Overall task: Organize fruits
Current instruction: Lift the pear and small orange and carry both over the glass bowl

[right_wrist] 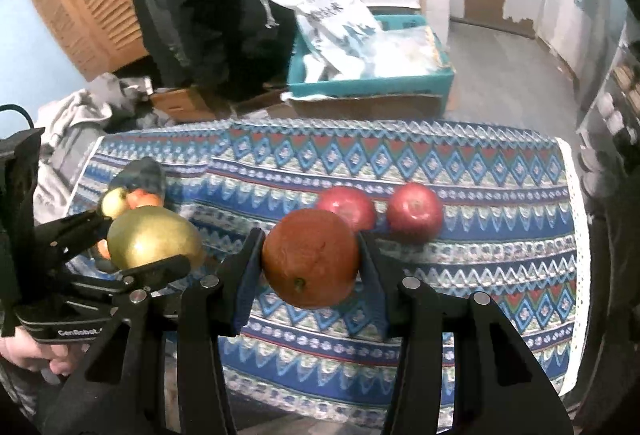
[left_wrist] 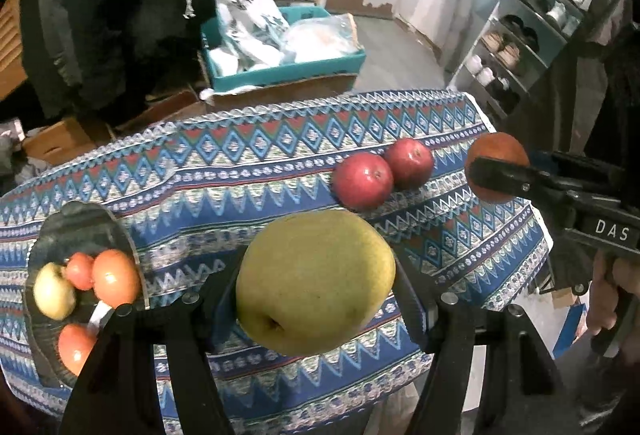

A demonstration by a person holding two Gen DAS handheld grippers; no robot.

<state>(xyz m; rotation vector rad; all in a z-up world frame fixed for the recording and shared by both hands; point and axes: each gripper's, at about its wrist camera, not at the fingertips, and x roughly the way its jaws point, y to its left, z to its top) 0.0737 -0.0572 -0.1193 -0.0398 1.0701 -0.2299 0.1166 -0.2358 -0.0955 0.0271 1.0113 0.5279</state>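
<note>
While my left claw point(left_wrist: 316, 283) pinches one yellow-green pear point(left_wrist: 314, 281) above the table point(left_wrist: 240, 171), my right claw point(right_wrist: 312, 261) grips one orange point(right_wrist: 311, 258). Beyond them I count two red apples point(right_wrist: 415, 213) touching on the cloth, and four small fruits in a dark tray point(left_wrist: 80, 223) at the left.

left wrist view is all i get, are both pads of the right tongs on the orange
Observer: Yes. The right wrist view shows the orange pinched between both pads of the right tongs.
Operator: do the two apples touch, they overlap for me
Observer: No. From the right wrist, a strip of cloth shows between the apples.
</note>
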